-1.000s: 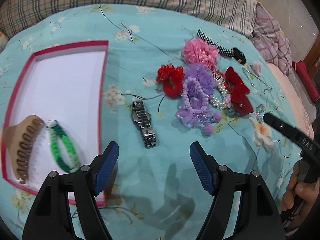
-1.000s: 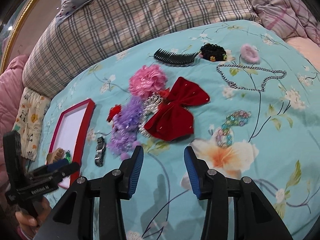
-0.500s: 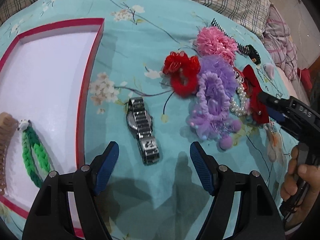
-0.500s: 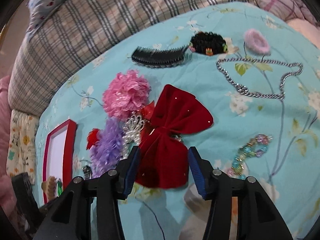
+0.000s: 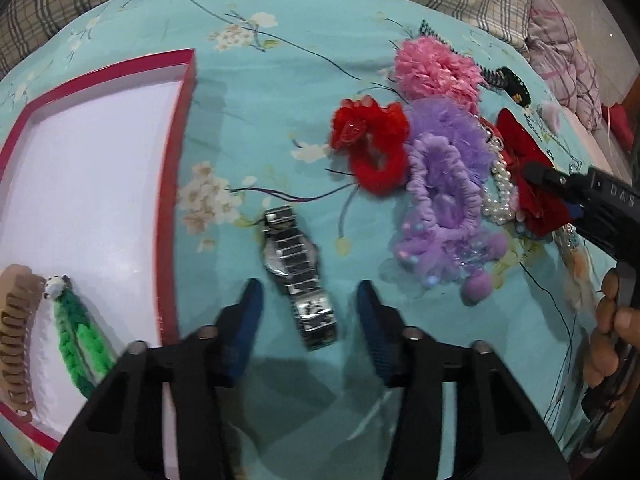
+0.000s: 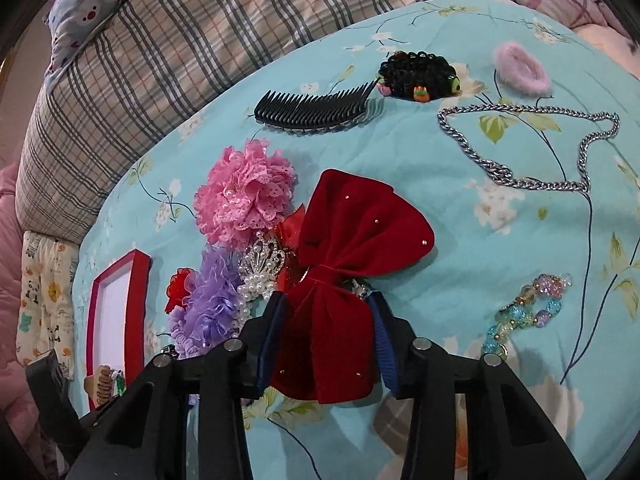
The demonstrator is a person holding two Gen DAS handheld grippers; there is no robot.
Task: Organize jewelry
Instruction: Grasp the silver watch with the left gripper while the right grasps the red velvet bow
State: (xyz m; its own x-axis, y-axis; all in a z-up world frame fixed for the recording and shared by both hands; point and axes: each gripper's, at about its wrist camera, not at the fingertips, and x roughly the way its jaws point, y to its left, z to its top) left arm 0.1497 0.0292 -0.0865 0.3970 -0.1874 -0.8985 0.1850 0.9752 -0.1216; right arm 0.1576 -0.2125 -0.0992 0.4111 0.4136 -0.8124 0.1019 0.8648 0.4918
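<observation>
A metal watch [image 5: 298, 270] lies on the teal bedspread, its lower strap between the fingers of my open left gripper [image 5: 308, 300]. A red-rimmed white tray [image 5: 172, 184] at left holds a tan claw clip [image 5: 14, 336] and a green braided band [image 5: 78, 340]. My right gripper [image 6: 326, 320] is open, its fingers on either side of the lower half of a red velvet bow [image 6: 344, 264]. It also shows in the left wrist view [image 5: 560, 188] at the bow [image 5: 528, 168].
Beside the bow lie a pink flower [image 6: 244, 196], purple scrunchies [image 5: 444, 184], a red scrunchie [image 5: 372, 148], pearls with a tiara [image 6: 260, 268], a black comb [image 6: 312, 112], a black bead tie [image 6: 420, 76], a silver chain [image 6: 520, 152], a beaded bracelet [image 6: 524, 316]. A plaid pillow [image 6: 160, 60] lies behind.
Both grippers moved forward and down. The left one now straddles the watch strap and has narrowed. The right one now straddles the red bow's lower half.
</observation>
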